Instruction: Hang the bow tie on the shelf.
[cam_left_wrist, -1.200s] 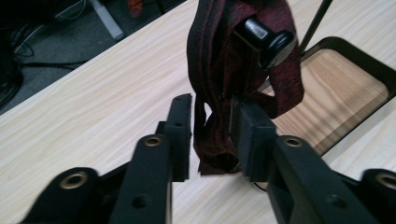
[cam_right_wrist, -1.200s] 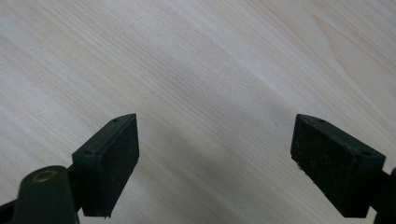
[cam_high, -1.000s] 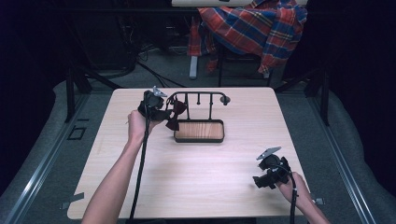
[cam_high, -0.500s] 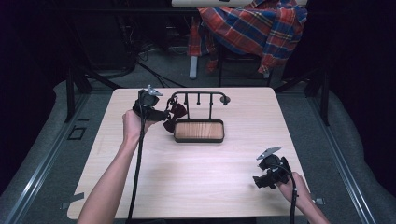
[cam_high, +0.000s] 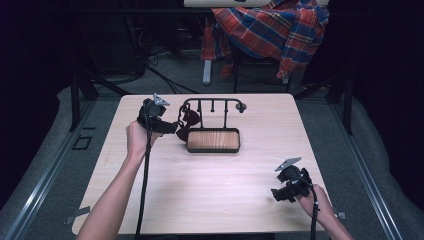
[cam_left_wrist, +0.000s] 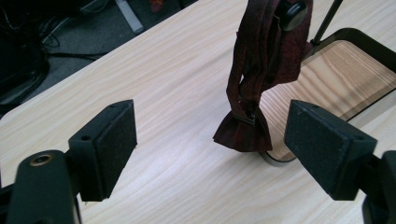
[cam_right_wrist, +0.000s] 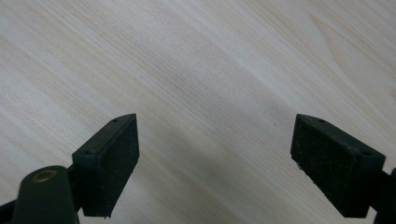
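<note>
A dark red bow tie (cam_high: 189, 120) hangs by its strap from the left hook of a black rack (cam_high: 212, 102). In the left gripper view the bow tie (cam_left_wrist: 261, 70) dangles just off the table, beyond the jaws and touching neither pad. My left gripper (cam_high: 170, 127) sits just left of it and its jaws have just been opening; they stand open (cam_left_wrist: 210, 140) with nothing between them. My right gripper (cam_high: 276, 194) rests near the table's front right corner, open (cam_right_wrist: 215, 158) over bare wood.
The rack stands on a black-rimmed wooden tray (cam_high: 212, 149) at the back middle of the table, with other hooks along its bar. A plaid cloth (cam_high: 270, 30) drapes over a chair behind the table. Cables trail from both grippers toward the front edge.
The left gripper has let go of the bow tie and drawn back a little to the left with its jaws wider. The bow tie stays hanging on the hook. The right gripper has not moved.
</note>
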